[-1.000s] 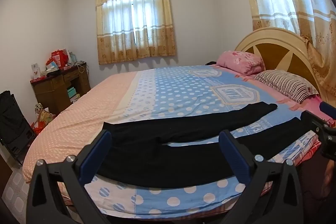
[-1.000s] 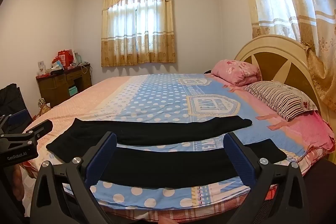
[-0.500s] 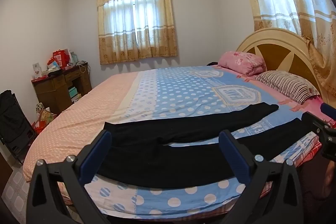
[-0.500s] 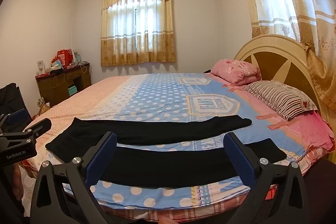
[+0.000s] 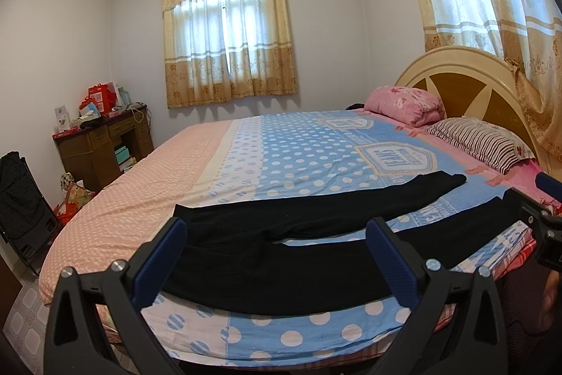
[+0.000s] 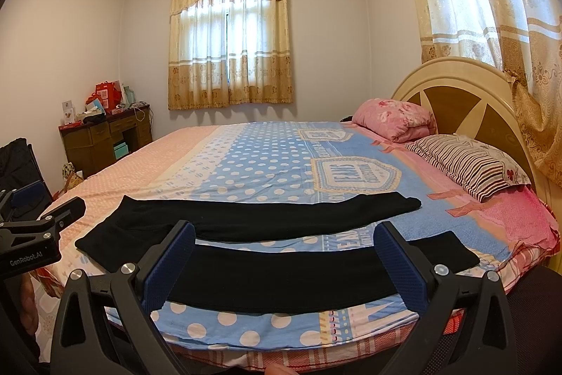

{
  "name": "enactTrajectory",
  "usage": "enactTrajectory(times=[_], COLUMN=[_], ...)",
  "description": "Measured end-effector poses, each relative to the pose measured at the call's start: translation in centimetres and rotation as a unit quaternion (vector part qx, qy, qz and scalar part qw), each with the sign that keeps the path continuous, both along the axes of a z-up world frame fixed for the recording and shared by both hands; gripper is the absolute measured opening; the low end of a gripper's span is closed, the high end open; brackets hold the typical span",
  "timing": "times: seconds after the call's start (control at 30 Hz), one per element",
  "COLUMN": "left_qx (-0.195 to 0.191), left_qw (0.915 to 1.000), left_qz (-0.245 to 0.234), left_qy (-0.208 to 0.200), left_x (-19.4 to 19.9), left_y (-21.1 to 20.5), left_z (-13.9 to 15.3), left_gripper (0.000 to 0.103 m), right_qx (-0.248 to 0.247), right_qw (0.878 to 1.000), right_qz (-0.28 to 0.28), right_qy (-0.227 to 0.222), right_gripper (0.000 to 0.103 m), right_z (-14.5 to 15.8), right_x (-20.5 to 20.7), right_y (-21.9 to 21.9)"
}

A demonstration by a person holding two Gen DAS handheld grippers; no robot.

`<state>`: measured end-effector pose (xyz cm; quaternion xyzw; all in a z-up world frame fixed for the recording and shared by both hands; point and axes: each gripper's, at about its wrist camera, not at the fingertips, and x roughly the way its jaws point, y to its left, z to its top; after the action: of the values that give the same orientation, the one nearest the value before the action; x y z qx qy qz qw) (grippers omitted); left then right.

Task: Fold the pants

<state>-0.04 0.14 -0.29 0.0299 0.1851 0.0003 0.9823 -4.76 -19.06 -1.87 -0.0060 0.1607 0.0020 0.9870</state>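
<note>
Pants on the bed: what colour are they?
Plain black pants, no visible pattern; clearest in the right wrist view.

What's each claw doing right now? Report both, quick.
Left claw: open, holding nothing, above the near edge of the black pants.
Right claw: open, holding nothing, above the near pant leg.

The left gripper [image 5: 275, 255] has a black plastic frame with triangular cutouts, silver round screws near the finger joints, and two fingers faced with dark blue ribbed pads [image 5: 158, 260]. The right gripper [image 6: 281, 264] is built the same way. Seen from the right wrist camera, the left one's side carries white "GenRobot.AI" lettering.
</note>
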Motion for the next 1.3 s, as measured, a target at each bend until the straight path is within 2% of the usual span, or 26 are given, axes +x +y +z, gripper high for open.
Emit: enactTrajectory(times=[1.3], left_qx=[0.003], left_qw=[1.0000], left_qz=[0.003], left_qy=[0.002], left_x=[0.05], left_y=[0.01], left_z=[-0.11], left_gripper=[0.103], right_qx=[-0.005], right_qw=[1.000], right_qz=[0.000], right_qy=[0.005], right_gripper=[0.102], right_z=[-0.95], right_x=[0.39], right_y=[0.44])
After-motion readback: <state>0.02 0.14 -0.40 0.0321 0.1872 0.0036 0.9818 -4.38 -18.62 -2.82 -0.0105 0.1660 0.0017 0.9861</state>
